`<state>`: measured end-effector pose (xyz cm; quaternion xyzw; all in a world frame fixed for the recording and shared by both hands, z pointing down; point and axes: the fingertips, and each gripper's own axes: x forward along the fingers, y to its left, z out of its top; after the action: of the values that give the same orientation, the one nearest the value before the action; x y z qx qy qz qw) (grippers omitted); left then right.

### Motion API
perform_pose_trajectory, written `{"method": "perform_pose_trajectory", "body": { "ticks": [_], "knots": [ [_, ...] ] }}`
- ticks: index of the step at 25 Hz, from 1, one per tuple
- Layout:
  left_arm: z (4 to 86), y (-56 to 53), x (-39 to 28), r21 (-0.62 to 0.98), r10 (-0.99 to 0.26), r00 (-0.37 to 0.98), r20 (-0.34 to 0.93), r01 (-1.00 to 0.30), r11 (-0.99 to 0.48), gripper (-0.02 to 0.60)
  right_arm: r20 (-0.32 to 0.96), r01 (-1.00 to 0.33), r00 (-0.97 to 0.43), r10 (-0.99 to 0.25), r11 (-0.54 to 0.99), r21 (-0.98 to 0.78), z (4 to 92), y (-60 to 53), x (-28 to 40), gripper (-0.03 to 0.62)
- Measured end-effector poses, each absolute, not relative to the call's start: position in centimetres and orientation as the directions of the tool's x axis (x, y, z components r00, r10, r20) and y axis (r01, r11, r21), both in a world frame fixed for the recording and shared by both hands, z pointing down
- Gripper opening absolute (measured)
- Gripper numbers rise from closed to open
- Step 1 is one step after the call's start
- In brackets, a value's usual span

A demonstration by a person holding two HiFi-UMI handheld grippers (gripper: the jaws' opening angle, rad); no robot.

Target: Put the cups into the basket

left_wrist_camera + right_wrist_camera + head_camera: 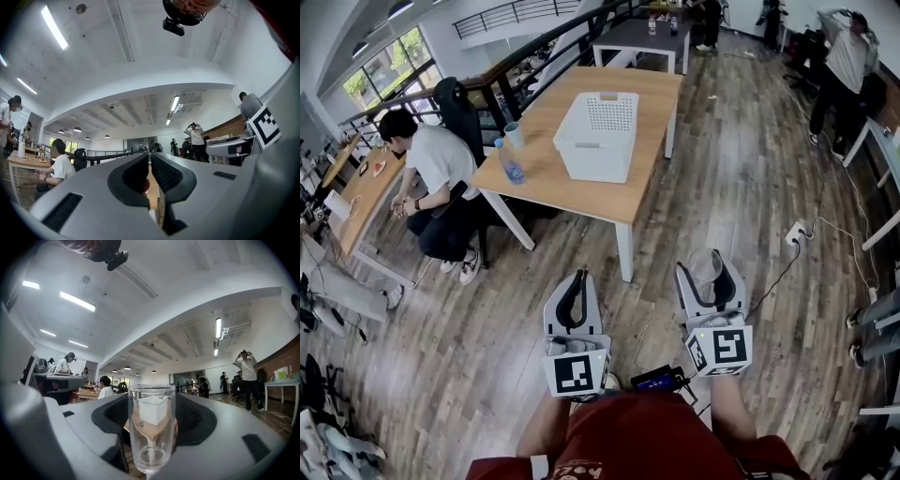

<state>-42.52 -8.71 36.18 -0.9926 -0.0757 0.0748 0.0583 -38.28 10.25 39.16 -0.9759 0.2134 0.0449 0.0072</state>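
Note:
A white perforated basket (pixel 600 136) stands on the wooden table (pixel 630 197) ahead of me. Through the glass, the right gripper view shows the basket (pixel 152 409) small and far off. My right gripper (pixel 703 263) is shut on a clear glass cup (pixel 707 272), held upright well short of the table; the cup (pixel 151 427) fills the space between both pads (pixel 192 420). My left gripper (pixel 578 279) is beside it at the same height, jaws together with nothing between them (pixel 150 164). A second pale cup (pixel 515 134) stands at the table's left edge.
A plastic water bottle (pixel 510 162) stands beside the pale cup. A seated person (pixel 436 173) and a black chair (pixel 455 103) are left of the table. A power strip and cable (pixel 795 232) lie on the floor at right. A person (pixel 846 61) stands at far right.

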Motion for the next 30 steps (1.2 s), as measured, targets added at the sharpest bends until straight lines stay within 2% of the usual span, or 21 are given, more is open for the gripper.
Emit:
{"method": "perform_pose_trajectory", "body": {
  "ticks": [18, 30],
  "knots": [
    [38.0, -3.1, -42.2, -0.060, 0.176, 0.979, -0.101, 0.171, -0.983, 0.023, -0.047, -0.428, 0.903, -0.427, -0.903, -0.027, 41.6, 15.7, -38.8, 0.285],
    [38.7, -3.7, -37.9, -0.029, 0.204, 0.973, -0.109, 0.202, -0.979, 0.023, -0.039, -0.408, 0.912, -0.408, -0.913, 0.014, 41.3, 15.1, -35.2, 0.285]
  ]
}}
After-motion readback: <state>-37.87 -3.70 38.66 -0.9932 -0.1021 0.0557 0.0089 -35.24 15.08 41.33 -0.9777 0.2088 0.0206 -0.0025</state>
